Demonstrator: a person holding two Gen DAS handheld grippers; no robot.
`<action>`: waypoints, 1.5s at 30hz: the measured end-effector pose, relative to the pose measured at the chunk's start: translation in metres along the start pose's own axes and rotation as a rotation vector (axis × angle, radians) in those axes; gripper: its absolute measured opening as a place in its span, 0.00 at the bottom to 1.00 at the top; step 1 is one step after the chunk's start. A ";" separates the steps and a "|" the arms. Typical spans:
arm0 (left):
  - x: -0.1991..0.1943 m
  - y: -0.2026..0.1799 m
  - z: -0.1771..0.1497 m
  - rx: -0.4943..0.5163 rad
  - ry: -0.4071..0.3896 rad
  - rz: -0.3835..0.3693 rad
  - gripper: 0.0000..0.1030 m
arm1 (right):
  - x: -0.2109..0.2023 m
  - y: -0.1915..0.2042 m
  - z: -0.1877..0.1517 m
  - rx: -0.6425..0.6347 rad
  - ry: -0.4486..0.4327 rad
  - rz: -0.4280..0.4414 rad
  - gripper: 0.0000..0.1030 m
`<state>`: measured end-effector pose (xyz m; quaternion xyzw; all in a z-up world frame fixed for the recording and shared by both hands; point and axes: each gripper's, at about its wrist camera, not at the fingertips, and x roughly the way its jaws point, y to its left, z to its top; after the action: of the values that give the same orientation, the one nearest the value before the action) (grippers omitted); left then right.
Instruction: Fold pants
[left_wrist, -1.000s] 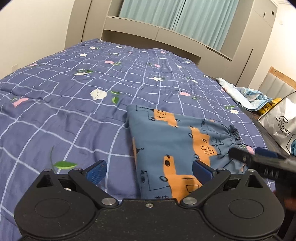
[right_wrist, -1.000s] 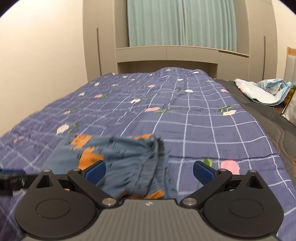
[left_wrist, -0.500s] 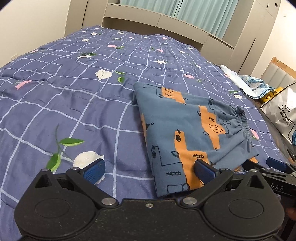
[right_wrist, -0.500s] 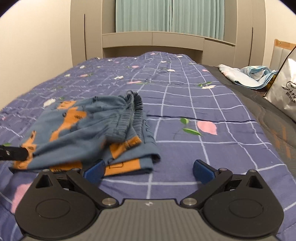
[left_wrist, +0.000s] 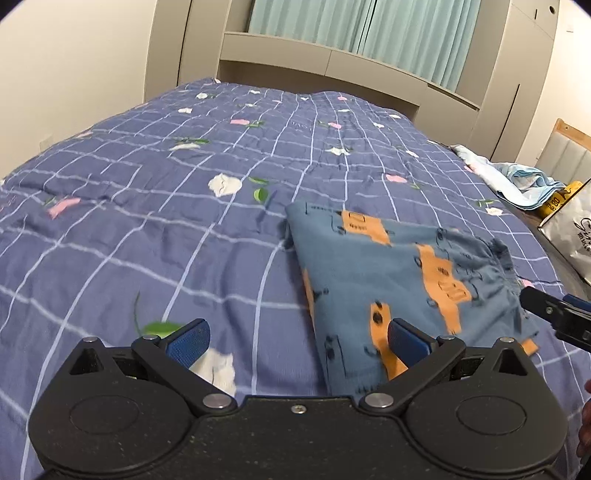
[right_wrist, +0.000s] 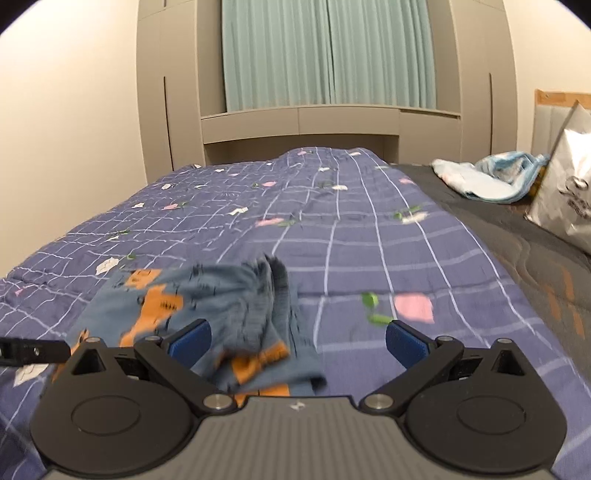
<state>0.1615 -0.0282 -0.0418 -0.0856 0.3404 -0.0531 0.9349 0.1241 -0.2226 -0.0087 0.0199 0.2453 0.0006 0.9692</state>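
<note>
The pants (left_wrist: 399, 280) are blue with orange blocks and lie folded into a compact stack on the blue checked bedspread (left_wrist: 166, 206). In the right wrist view the pants (right_wrist: 207, 306) sit low and left, with the gathered waistband toward the middle. My left gripper (left_wrist: 297, 338) is open and empty, just short of the stack's near left corner. My right gripper (right_wrist: 297, 338) is open and empty above the stack's right edge. The right gripper's tip (left_wrist: 554, 310) shows at the right of the left wrist view.
A light blue cloth (right_wrist: 487, 177) is crumpled at the bed's far right on a dark sheet (right_wrist: 517, 251). A white plastic bag (right_wrist: 565, 199) stands beside it. A grey headboard shelf (right_wrist: 299, 122) and wardrobes close the far end.
Both grippers have tilted up and pulled back a little from the folded pants. The pants lie still. Both grippers stay open.
</note>
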 end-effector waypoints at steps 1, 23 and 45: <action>0.003 0.000 0.002 0.004 0.001 0.009 0.99 | 0.006 0.002 0.003 -0.012 0.011 -0.013 1.00; 0.035 0.016 0.037 -0.069 -0.057 -0.007 0.99 | 0.032 -0.011 0.016 -0.007 -0.040 -0.003 1.00; 0.077 0.028 0.046 -0.152 -0.030 0.015 0.99 | 0.085 -0.027 0.021 0.024 0.037 -0.016 1.00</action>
<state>0.2514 -0.0070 -0.0614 -0.1547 0.3301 -0.0190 0.9310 0.2085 -0.2491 -0.0321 0.0296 0.2635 -0.0095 0.9642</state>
